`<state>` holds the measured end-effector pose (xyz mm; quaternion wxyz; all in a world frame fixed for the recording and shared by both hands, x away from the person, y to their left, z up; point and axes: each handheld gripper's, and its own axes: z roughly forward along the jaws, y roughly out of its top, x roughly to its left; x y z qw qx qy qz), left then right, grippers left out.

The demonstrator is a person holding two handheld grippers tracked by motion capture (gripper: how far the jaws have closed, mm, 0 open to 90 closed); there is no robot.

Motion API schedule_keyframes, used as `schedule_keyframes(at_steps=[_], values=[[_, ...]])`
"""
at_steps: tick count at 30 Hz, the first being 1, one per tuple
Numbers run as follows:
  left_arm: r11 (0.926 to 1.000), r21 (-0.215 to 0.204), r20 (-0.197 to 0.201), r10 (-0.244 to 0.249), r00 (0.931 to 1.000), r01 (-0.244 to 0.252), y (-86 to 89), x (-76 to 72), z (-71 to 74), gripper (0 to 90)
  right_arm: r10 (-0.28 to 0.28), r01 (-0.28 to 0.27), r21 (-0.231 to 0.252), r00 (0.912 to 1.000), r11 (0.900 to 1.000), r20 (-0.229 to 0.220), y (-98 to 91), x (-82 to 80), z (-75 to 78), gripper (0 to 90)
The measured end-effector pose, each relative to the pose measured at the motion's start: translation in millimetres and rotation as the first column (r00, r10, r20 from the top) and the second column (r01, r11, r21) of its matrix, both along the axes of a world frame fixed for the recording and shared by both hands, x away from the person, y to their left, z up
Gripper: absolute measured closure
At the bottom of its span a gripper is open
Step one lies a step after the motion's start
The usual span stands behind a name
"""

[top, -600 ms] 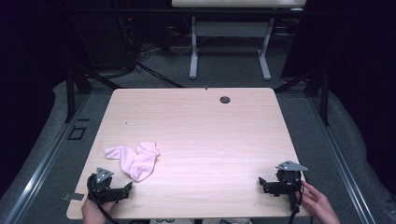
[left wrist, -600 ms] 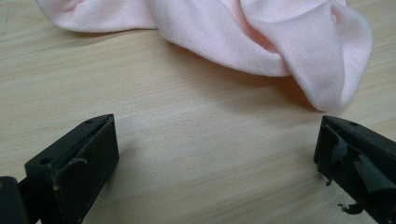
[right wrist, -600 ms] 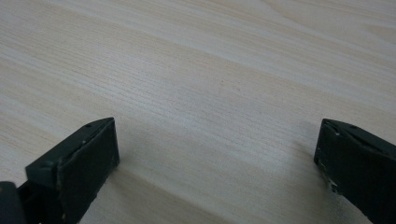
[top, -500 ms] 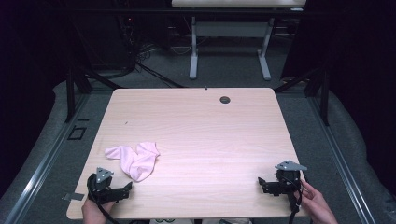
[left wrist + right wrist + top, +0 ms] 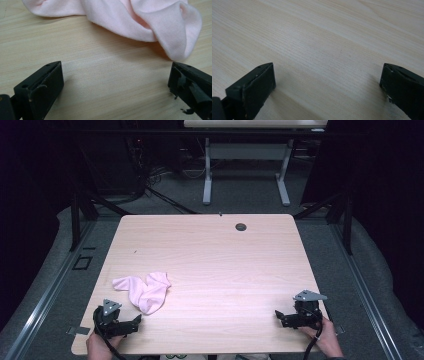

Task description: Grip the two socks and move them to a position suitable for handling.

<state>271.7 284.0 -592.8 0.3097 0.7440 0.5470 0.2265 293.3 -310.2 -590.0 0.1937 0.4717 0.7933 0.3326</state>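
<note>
A crumpled pale pink sock (image 5: 144,290) lies on the light wooden table (image 5: 215,260) toward its front left. My left gripper (image 5: 135,321) rests at the front left corner, just short of the sock, jaws wide apart. In the left gripper view the pink sock (image 5: 130,20) lies just beyond the open jaws of the left gripper (image 5: 116,80), with bare wood between them. My right gripper (image 5: 278,315) sits near the front right edge, open, pointing left. In the right gripper view the right gripper (image 5: 328,80) has nothing but wood grain between its jaws.
A small dark round grommet (image 5: 241,226) sits near the table's far edge. Beyond the table stand the white legs of another desk (image 5: 207,175) on a grey floor. Dark frame bars (image 5: 80,215) flank the table left and right.
</note>
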Motion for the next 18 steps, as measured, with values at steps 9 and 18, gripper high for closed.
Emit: schedule_keyframes(at_steps=[9,18], values=[[0.9994,-0.015,-0.025,0.032,0.9992,-0.032,6.2,0.1,16.0,0.0,-0.005,0.005,-0.004,1.0000,1.0000,0.002,2.7,0.4,0.2,0.0],[0.9994,-0.033,0.018,-0.012,0.9998,0.012,-7.6,5.1,52.9,0.0,-0.017,0.016,-0.012,0.9998,0.9998,-0.008,4.2,1.2,1.0,0.0]])
